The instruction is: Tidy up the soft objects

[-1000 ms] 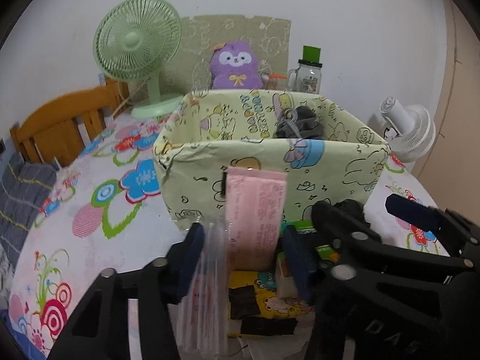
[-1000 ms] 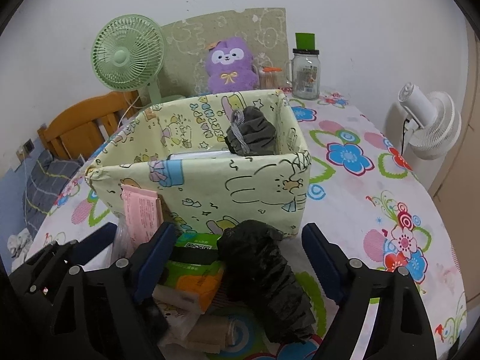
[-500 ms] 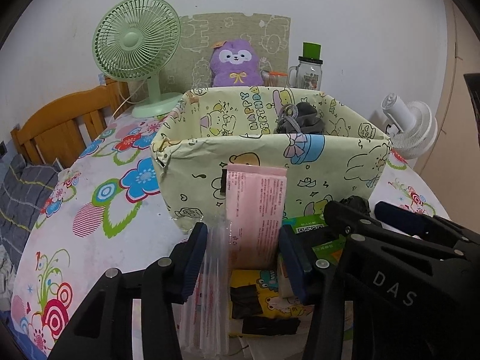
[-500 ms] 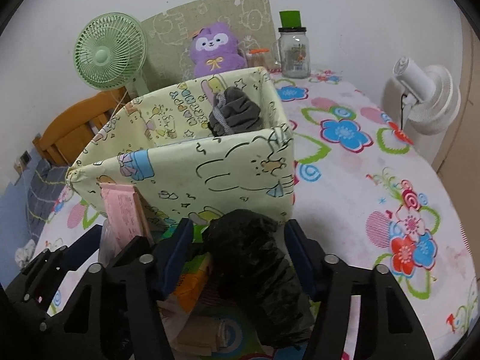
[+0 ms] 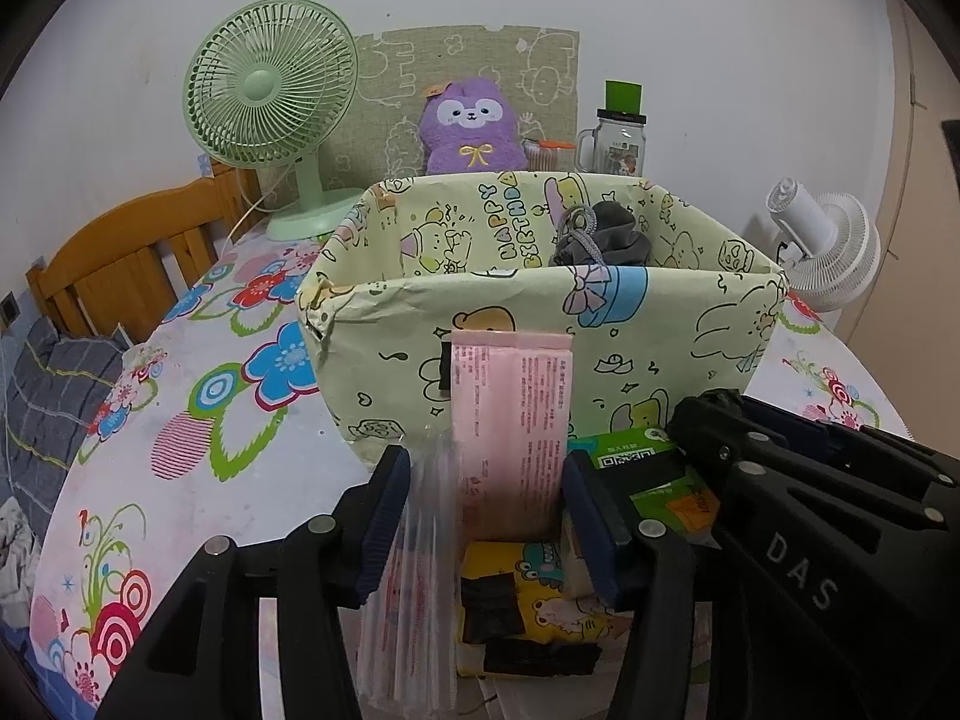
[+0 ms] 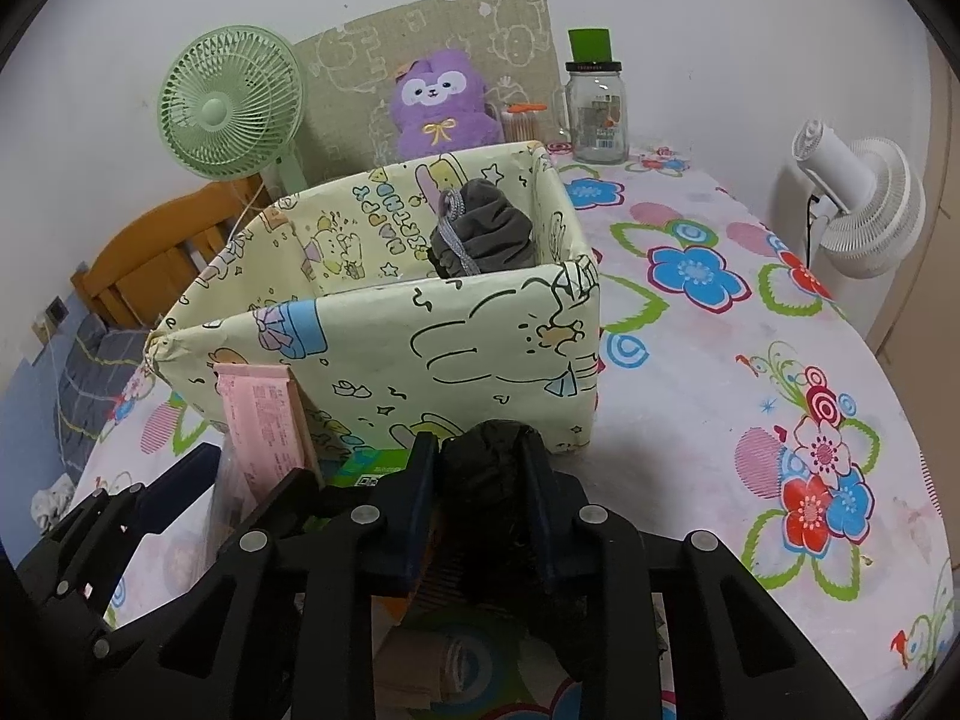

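A green desk fan (image 5: 267,81) stood at the far left of the flower-patterned bench (image 6: 708,384), a wooden chair back (image 5: 129,258) beside it. A lidded glass jar (image 6: 596,111) stood far right of centre, and a white fan (image 6: 864,198) stood at the right edge.

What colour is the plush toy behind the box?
Purple, with a white face and yellow bow; the plush toy shows best in the right wrist view.

Pale-yellow cartoon-print box (image 6: 468,348), pink packet (image 5: 510,426), black bundle (image 6: 486,474) (floral tablecloth (image 6: 750,372)).
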